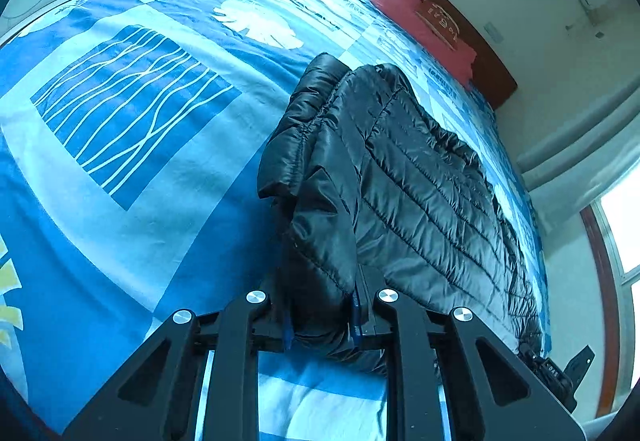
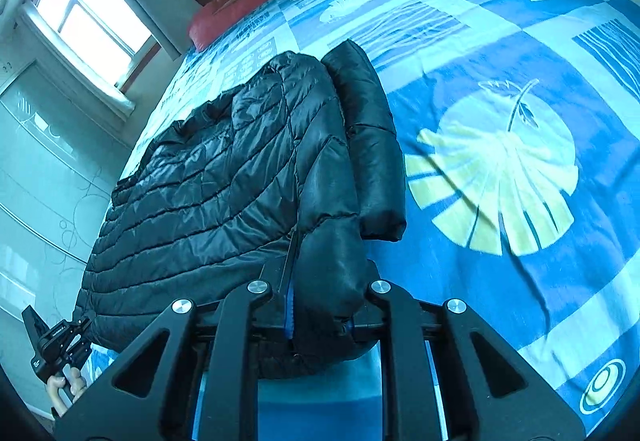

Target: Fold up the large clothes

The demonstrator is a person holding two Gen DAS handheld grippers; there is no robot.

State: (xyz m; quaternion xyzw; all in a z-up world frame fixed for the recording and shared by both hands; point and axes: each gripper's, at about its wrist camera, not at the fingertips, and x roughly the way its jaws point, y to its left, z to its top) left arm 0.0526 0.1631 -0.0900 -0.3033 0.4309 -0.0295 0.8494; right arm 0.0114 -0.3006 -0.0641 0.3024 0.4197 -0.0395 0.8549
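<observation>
A black quilted puffer jacket [image 1: 412,181] lies on the bed, partly folded, with one sleeve [image 1: 296,129] resting along its edge. My left gripper [image 1: 322,317] is shut on the jacket's near corner, fabric bunched between its jaws. In the right wrist view the same jacket [image 2: 208,177] stretches away toward the pillow, its sleeve [image 2: 372,145] on the right side. My right gripper [image 2: 320,317] is shut on the other near corner. The left gripper shows at the far left of the right wrist view [image 2: 76,333]; the right gripper shows at the lower right of the left wrist view [image 1: 532,361].
The bed is covered by a blue and white patterned sheet [image 1: 132,129] with leaf prints [image 2: 496,177]. A red pillow [image 1: 420,21] and wooden headboard [image 1: 480,53] are at the far end. A window [image 2: 92,9] and wardrobe doors [image 2: 36,169] stand beside the bed.
</observation>
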